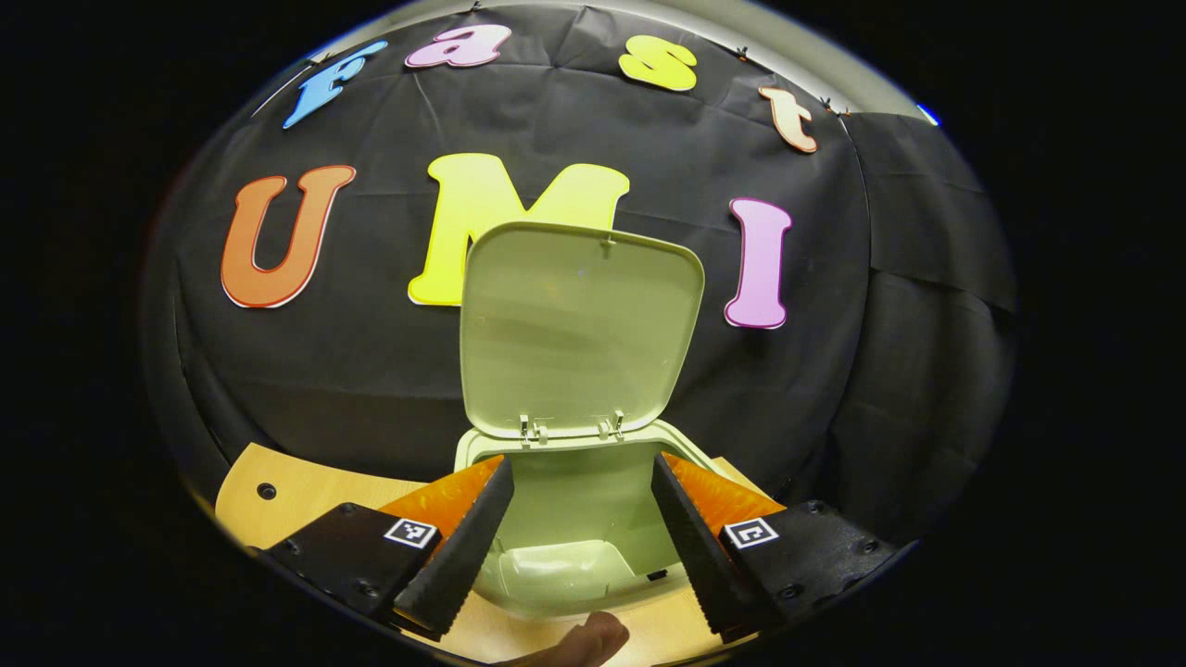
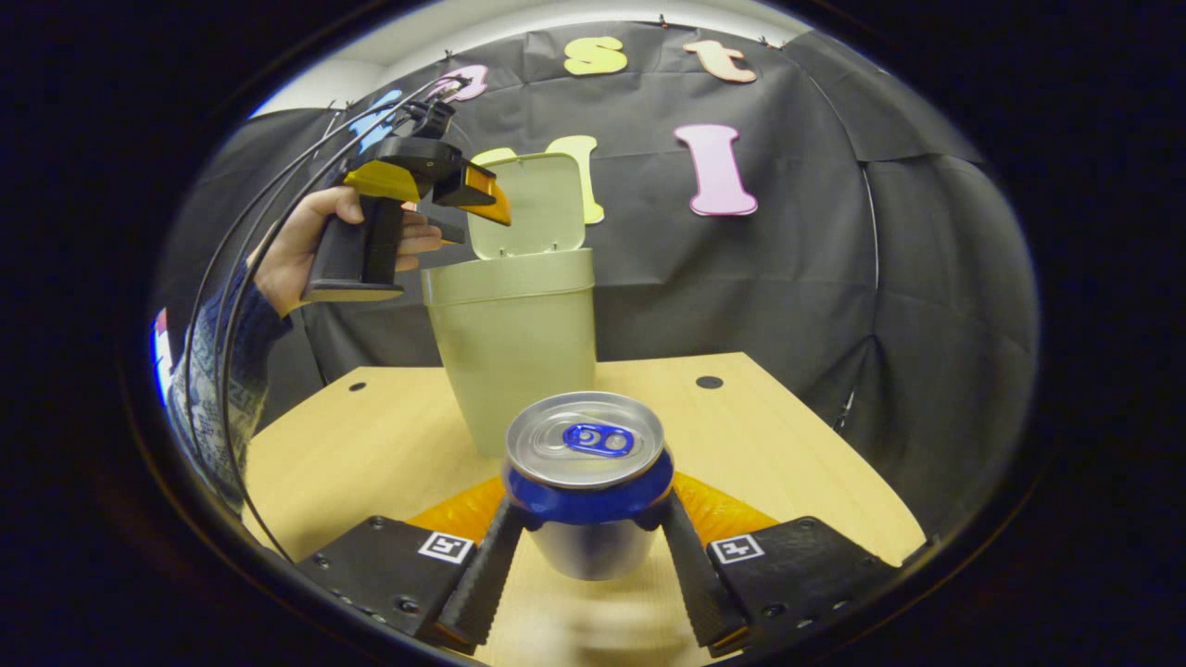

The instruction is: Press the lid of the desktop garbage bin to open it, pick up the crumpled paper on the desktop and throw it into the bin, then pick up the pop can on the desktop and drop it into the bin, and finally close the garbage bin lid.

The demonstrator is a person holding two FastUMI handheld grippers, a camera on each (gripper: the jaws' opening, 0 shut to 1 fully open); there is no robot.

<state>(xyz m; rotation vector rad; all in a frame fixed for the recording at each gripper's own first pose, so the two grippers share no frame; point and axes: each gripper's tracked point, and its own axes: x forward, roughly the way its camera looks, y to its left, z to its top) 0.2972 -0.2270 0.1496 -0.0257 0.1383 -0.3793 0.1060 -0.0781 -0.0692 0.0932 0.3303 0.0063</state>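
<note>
The pale green bin (image 2: pixel 519 352) stands upright on the wooden table, its lid (image 2: pixel 542 204) swung up against the wall. In the left gripper view I look down into the bin (image 1: pixel 681 440) under its raised lid (image 1: pixel 579 324). My left gripper (image 1: pixel 582 460) hovers open over the mouth with nothing between its fingers. The part of the bin's floor I can see looks bare. A blue and silver pop can (image 2: pixel 586 482) stands upright between the fingers of my right gripper (image 2: pixel 593 505), which is shut on its sides. Whether the can's base touches the table I cannot tell.
In the right gripper view a hand (image 2: pixel 306 241) in a knitted sleeve holds the left gripper (image 2: pixel 477 196) above the bin's left rim, cables trailing behind. The wooden table (image 2: pixel 788 445) has small round holes (image 2: pixel 709 382). A fingertip (image 1: pixel 593 639) shows at the bottom edge.
</note>
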